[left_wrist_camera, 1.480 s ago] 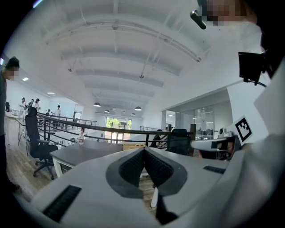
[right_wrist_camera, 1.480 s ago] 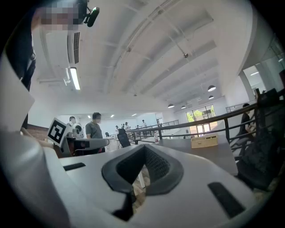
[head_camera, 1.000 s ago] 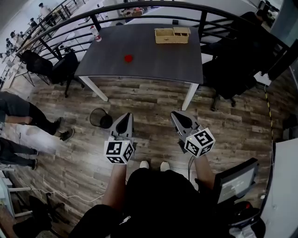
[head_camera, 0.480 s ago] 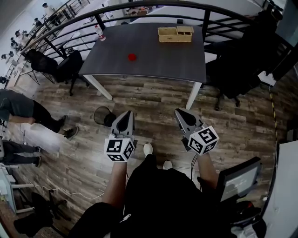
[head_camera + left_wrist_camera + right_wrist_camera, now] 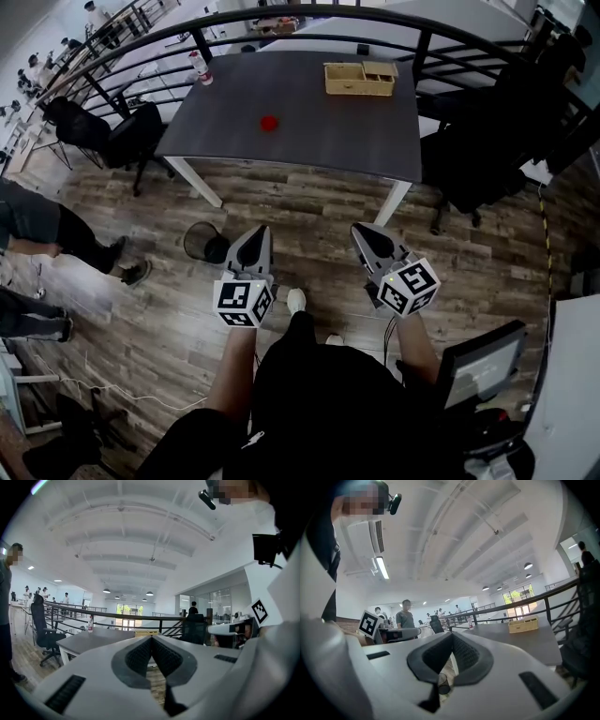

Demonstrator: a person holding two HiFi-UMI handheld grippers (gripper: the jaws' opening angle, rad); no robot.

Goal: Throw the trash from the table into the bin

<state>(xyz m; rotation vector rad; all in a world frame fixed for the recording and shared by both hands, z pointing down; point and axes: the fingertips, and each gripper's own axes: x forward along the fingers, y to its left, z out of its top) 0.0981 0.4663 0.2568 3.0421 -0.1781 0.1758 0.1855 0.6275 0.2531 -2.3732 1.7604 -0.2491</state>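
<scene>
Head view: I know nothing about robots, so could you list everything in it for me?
table: one, dark grey, ahead by the railing
red scrap: one, red, on the table, left of middle
wooden tray: one, tan, table's far right part
bottle: one, pale with red, table's far left corner
bin: one, black, floor, beside the left claw
office chairs: two, black, left and right of the table
railing: one, black, behind the table
screen: one, dark, bottom right
left claw, right claw: grey with marker cubes, both shut and empty
</scene>
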